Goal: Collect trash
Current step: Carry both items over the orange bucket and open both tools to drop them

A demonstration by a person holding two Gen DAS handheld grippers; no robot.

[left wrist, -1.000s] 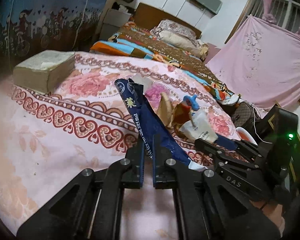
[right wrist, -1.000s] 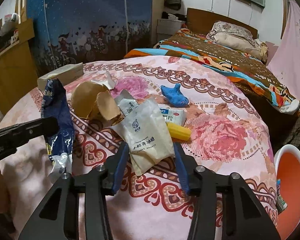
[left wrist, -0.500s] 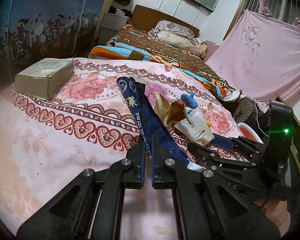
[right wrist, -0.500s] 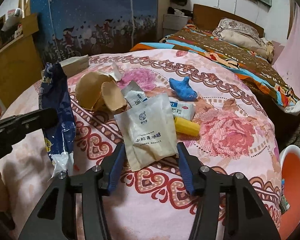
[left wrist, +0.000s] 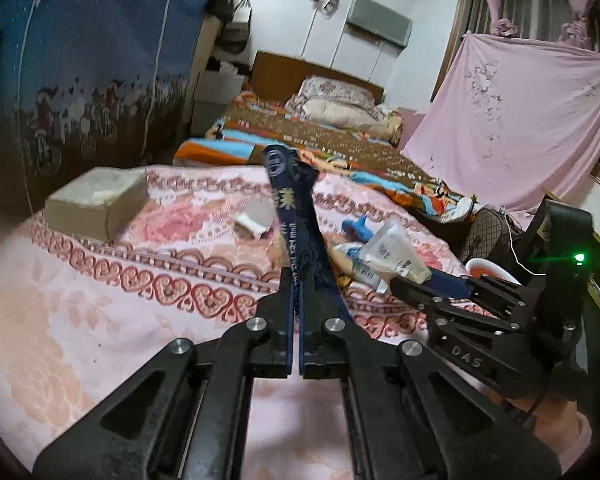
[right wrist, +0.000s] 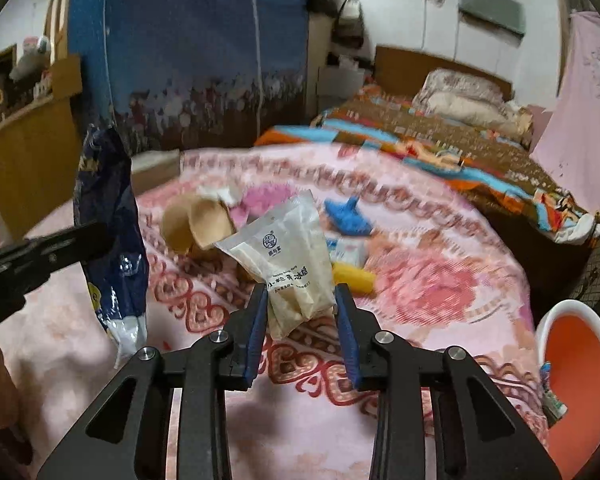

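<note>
My left claw (left wrist: 294, 316) is clamped tight on a dark blue printed wrapper (left wrist: 296, 216), which stands up from the jaws above the bed (left wrist: 100, 312). My right claw (right wrist: 302, 320) has just been closing and now pinches the lower end of a whitish sachet (right wrist: 288, 256), lifted clear of the pink floral bedspread. Still lying on the bed beyond it I see a crushed brown paper cup (right wrist: 198, 228), a blue plastic piece (right wrist: 346, 218), a small yellow object (right wrist: 354, 278) and a white packet partly hidden behind the sachet. An orange bin with a white rim (right wrist: 580, 364) stands off the bed's right side. A tissue pack (left wrist: 98, 208) sits far left.
</note>
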